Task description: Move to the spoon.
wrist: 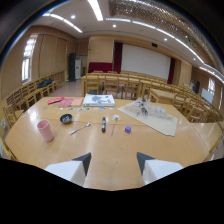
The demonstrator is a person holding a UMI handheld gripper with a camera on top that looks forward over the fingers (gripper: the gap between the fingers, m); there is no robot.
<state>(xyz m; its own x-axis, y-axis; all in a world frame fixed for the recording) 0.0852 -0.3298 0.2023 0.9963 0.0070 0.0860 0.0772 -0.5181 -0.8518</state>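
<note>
Single wide-angle view from the hand-held gripper, forward and slightly down over the table.

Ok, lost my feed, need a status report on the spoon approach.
Gripper open, nothing between fingers. Spoon well ahead on table, beside pink cup. Path clear.

- The spoon is thin, shiny and silver
- It lies flat on the light wooden tabletop, and nothing is touching it
- It lies slanted: one end points toward the fingers and the other end points away, toward a black marker
- It sits between a pink cup and that marker, just past a small dark bowl
- It is well ahead of the fingers
</note>
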